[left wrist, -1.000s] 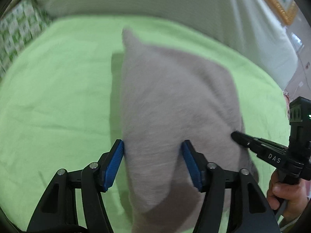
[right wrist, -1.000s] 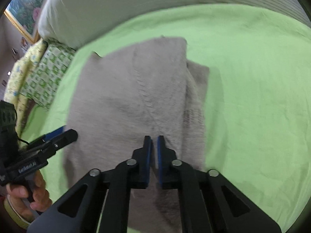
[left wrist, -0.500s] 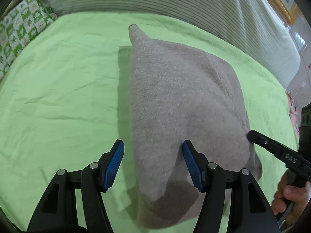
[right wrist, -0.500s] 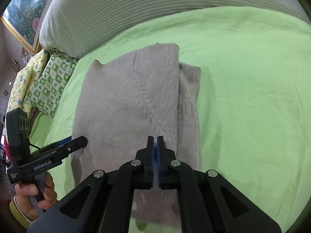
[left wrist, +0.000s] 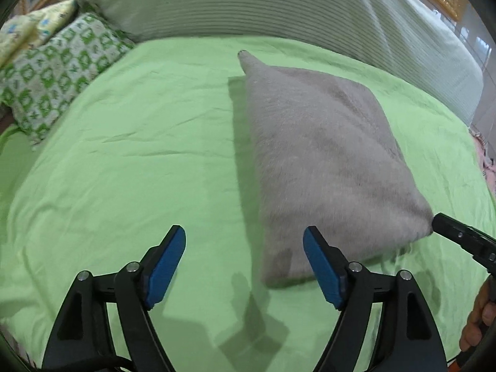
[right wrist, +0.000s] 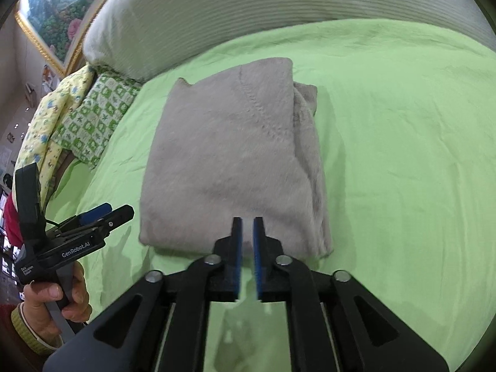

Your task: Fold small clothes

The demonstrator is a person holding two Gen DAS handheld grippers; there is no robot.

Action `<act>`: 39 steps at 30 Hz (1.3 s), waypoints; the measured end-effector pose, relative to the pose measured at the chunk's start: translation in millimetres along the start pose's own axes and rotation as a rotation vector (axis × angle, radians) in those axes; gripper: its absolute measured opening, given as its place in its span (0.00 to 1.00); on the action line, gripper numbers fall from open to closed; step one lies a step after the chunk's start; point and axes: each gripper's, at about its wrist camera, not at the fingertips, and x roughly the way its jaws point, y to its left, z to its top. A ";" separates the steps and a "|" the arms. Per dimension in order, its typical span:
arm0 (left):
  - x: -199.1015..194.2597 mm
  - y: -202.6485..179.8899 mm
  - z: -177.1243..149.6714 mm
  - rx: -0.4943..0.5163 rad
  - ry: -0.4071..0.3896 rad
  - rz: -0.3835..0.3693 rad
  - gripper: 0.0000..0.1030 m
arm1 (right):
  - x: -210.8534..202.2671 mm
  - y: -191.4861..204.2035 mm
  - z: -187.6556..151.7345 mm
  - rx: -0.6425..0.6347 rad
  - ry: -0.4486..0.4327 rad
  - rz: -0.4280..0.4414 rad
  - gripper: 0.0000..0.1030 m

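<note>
A folded grey fuzzy garment lies flat on the green bedsheet; it also shows in the right wrist view as a neat rectangle with a thicker folded edge on its right. My left gripper is open and empty, hovering just short of the garment's near left corner. My right gripper has its blue pads a small gap apart, empty, right at the garment's near edge. The right gripper's tip shows in the left wrist view, touching the garment's near right corner. The left gripper appears left of the garment.
A white ribbed pillow or bolster runs along the back of the bed. A green-and-white patterned pillow and a yellow floral cloth lie at the left. A framed picture hangs behind.
Both grippers have pulled back toward the near edge of the bed. The garment has settled flat. My right gripper's pads, pressed shut before, now stand slightly apart and hold nothing.
</note>
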 end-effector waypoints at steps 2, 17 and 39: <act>-5.7 0.0 -8.4 0.007 -0.002 0.012 0.77 | -5.0 1.4 -6.9 0.003 -0.019 0.005 0.47; -40.0 5.5 -60.9 0.052 -0.061 0.080 0.78 | -23.9 7.2 -52.0 0.027 -0.061 -0.003 0.61; -49.0 -15.1 -34.5 -0.043 -0.104 0.055 0.78 | -34.2 13.6 -29.5 -0.119 -0.142 -0.053 0.77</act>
